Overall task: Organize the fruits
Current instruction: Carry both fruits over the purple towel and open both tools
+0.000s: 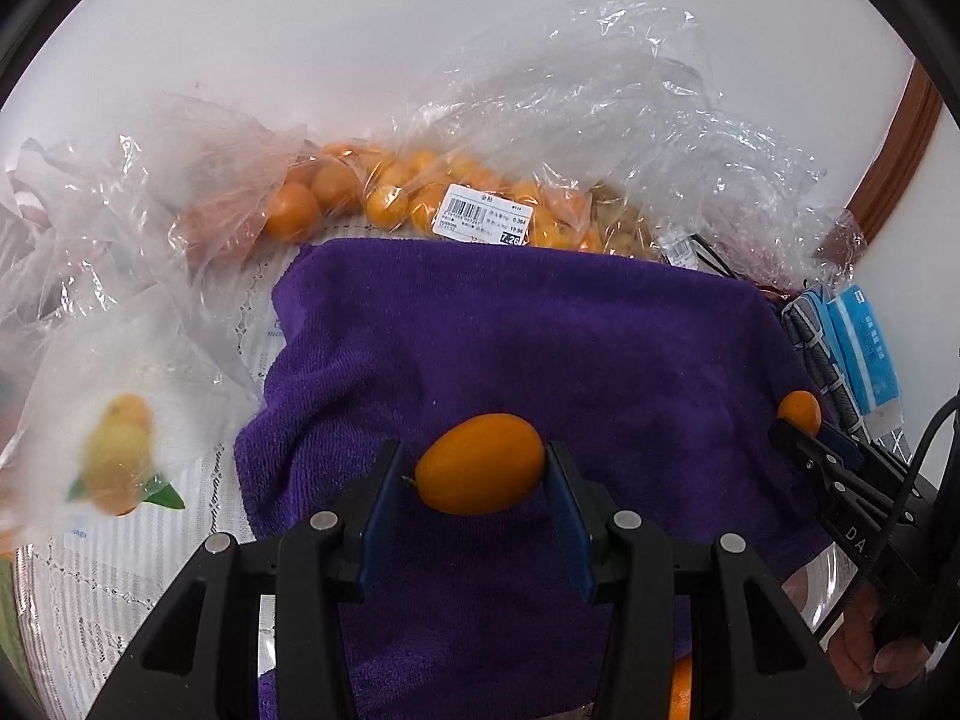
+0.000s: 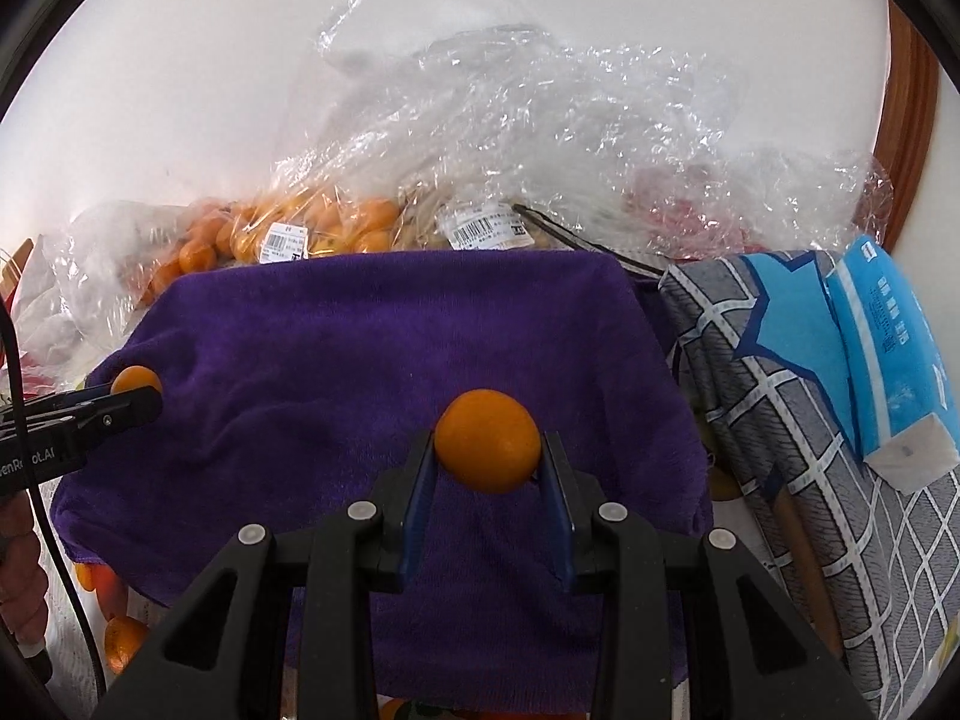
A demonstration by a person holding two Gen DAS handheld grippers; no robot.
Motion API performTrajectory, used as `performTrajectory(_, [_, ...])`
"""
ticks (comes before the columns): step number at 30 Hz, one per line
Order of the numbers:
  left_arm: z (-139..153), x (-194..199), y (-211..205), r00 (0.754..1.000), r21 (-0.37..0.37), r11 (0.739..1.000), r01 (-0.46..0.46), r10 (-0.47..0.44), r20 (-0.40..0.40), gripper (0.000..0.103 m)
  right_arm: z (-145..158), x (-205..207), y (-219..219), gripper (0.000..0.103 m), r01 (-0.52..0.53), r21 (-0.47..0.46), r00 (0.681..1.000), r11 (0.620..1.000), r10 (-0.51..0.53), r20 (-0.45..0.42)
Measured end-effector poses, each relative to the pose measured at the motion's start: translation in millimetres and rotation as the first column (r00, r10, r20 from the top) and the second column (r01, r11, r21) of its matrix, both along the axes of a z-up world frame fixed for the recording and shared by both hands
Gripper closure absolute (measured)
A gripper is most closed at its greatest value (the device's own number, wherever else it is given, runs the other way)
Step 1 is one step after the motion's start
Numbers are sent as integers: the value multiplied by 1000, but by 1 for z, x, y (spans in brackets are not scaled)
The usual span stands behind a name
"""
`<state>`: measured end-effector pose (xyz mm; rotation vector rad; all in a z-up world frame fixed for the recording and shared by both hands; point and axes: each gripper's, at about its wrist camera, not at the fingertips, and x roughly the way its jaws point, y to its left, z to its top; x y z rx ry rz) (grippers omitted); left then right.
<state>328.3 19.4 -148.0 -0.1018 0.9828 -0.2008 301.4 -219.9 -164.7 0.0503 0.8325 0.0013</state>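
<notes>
We count two tongs, the left tongs [image 1: 480, 468] and the right tongs [image 2: 487, 447]. Each holds one small orange fruit, which makes two held fruits: an oval one [image 1: 480, 463] and a rounder one [image 2: 487, 441]. We count one purple towel [image 1: 540, 348], one blue tissue pack [image 2: 888, 348] and one grey star-patterned cloth [image 2: 780, 420]. Behind the towel we see two barcode labels [image 2: 285, 243] [image 2: 483, 231] on clear plastic bags [image 2: 510, 138]. The bagged fruits [image 1: 372, 192] are too many and too overlapped to count.
</notes>
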Motion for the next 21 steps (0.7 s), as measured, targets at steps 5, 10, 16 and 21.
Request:
performTrajectory(5, [-4,2,0,1000,3,1000,2,-2,-13,58,-4,1,2,70,-8,-3,1000,1000,8,-12])
performTrajectory(10, [-11,3,-3,999,10,1000,11,-11,-32,58,-10,3,2,69,-12,3,1000,1000,12,-28])
performTrajectory(16, [-15,2,-7,998,5,1000,27,-27,-50,57,-13,2,3,69,-26,-5,999,1000,25,-46])
performTrajectory(21, [-7,-3,-9,999,-6,999,34,-34,-30,41,-10,-1,3,68,-15,-15,999,1000,14,-50])
